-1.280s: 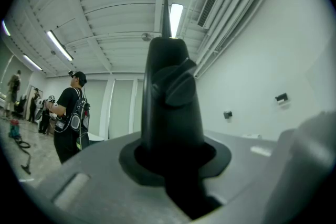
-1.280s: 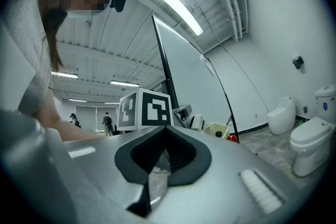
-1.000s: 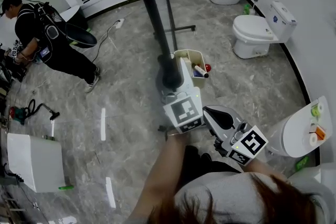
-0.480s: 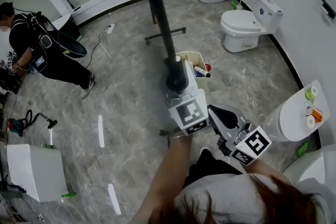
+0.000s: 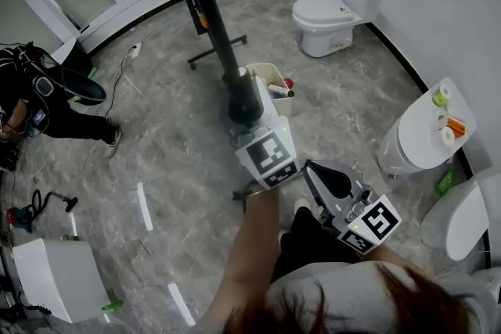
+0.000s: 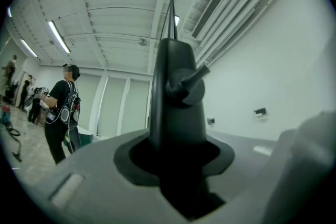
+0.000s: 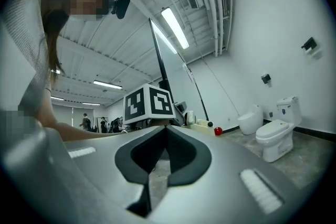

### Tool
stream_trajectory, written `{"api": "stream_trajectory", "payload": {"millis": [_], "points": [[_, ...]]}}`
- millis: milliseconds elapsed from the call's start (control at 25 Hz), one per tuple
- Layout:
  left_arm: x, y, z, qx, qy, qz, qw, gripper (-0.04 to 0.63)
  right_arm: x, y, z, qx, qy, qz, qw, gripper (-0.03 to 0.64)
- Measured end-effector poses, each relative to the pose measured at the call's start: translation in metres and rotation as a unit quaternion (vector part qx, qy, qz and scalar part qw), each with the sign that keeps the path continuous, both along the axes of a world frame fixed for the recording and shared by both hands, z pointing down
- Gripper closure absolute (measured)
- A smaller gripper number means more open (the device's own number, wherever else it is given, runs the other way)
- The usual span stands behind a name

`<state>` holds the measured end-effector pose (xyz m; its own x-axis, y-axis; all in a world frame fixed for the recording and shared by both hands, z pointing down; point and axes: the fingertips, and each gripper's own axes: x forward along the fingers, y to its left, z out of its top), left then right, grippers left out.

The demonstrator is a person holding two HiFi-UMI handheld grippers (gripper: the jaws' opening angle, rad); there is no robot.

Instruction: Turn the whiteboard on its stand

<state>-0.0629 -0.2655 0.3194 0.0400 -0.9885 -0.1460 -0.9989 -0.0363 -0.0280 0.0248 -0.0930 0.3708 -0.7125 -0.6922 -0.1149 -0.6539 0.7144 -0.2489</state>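
Centre of head view, over grey floor [image 5: 172,137]: whiteboard [image 5: 205,8] seen edge-on as dark bar slanting up-left, upright on its stand [image 5: 219,49]. Lower end of bar meeting dark pivot piece [image 5: 239,102], which sits between jaws of left gripper [image 5: 244,115]. Checked in left gripper view: jaws apart, just been opening, pivot piece with side knob filling the gap, no squeeze visible; thin edge of whiteboard rising above it toward ceiling. Right gripper [image 5: 319,173] down-right of left gripper, near it, well clear of whiteboard; jaws together at tips, nothing between, only floor showing through slit behind tips. Cream bin [image 5: 270,78] just beside pivot piece, holding markers [image 5: 280,90] and red ball [image 5: 288,83]. Toilets [image 5: 329,16] along far wall. Person [image 5: 47,94] in black at left edge, well apart from stand.
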Motion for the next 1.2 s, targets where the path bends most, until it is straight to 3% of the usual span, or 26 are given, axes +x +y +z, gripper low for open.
{"api": "stream_trajectory", "payload": {"millis": [200, 560, 880, 1200], "points": [[0.025, 0.023, 0.003, 0.000, 0.001, 0.001, 1.0000, 0.437, 0.029, 0.022, 0.004, 0.002, 0.006, 0.012, 1.000, 0.615], [0.058, 0.073, 0.005, 0.002, -0.002, -0.008, 1.0000, 0.436, 0.053, 0.032, -0.044, 0.082, 0.079, 0.000, 0.993, 0.615], [0.087, 0.114, 0.003, 0.008, -0.005, -0.007, 0.9999, 0.431, 0.094, 0.046, -0.047, 0.077, 0.079, -0.012, 0.994, 0.615], [0.095, 0.156, 0.002, 0.009, -0.003, 0.004, 0.9999, 0.420, 0.099, 0.074, -0.050, 0.078, 0.077, -0.011, 0.994, 0.615]]}}
